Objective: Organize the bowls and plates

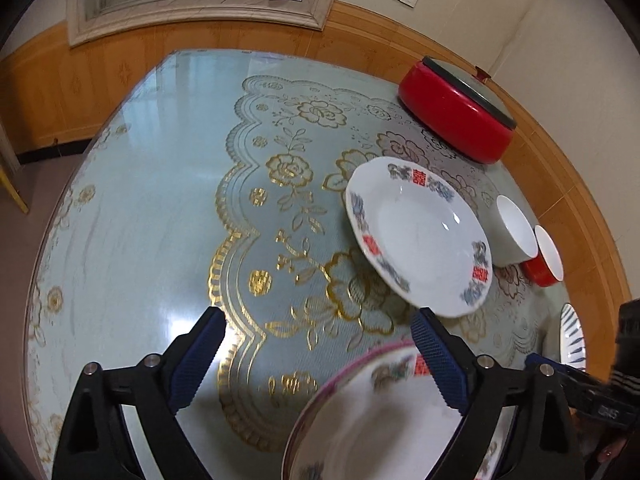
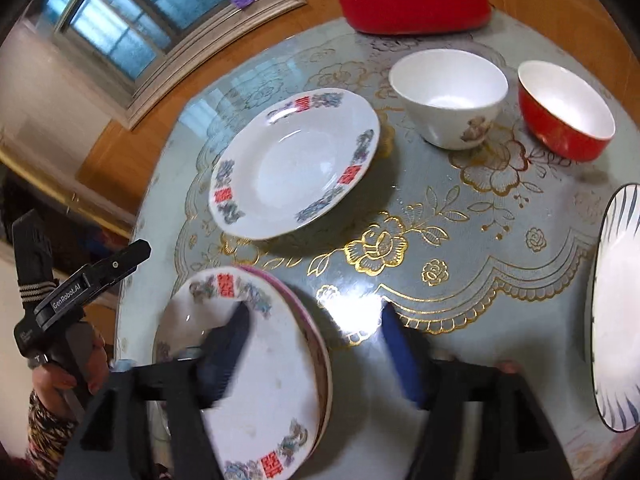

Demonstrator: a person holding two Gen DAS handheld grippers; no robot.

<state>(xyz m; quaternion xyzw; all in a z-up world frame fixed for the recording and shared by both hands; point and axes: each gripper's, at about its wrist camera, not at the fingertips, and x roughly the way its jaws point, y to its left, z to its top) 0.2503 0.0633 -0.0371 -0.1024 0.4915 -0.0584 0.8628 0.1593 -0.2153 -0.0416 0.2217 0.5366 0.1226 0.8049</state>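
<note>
A stack of white floral plates with red characters point(image 2: 260, 400) lies at the near table edge, on a pink-rimmed plate point(image 2: 316, 344). My right gripper point(image 2: 316, 312) is open astride the stack's right rim, its left finger above the top plate and its right finger over the table. My left gripper point(image 1: 318, 314) is open above the tablecloth with nothing gripped. The stack point(image 1: 372, 420) lies below its right finger. A single matching plate point(image 1: 416, 236) point(image 2: 292, 164) lies further in. Beyond it stand a white bowl point(image 2: 448, 96) point(image 1: 516, 232) and a red bowl point(image 2: 564, 120) point(image 1: 548, 256).
A red pot with a dark lid point(image 2: 412, 4) point(image 1: 452, 112) stands at the far table edge. A blue-striped plate point(image 2: 616, 320) point(image 1: 572, 336) lies at the right. A hand point(image 2: 52, 380) holds the left gripper's handle at the table's left edge. The round glass-topped table point(image 1: 140, 200) has a gold-patterned cloth.
</note>
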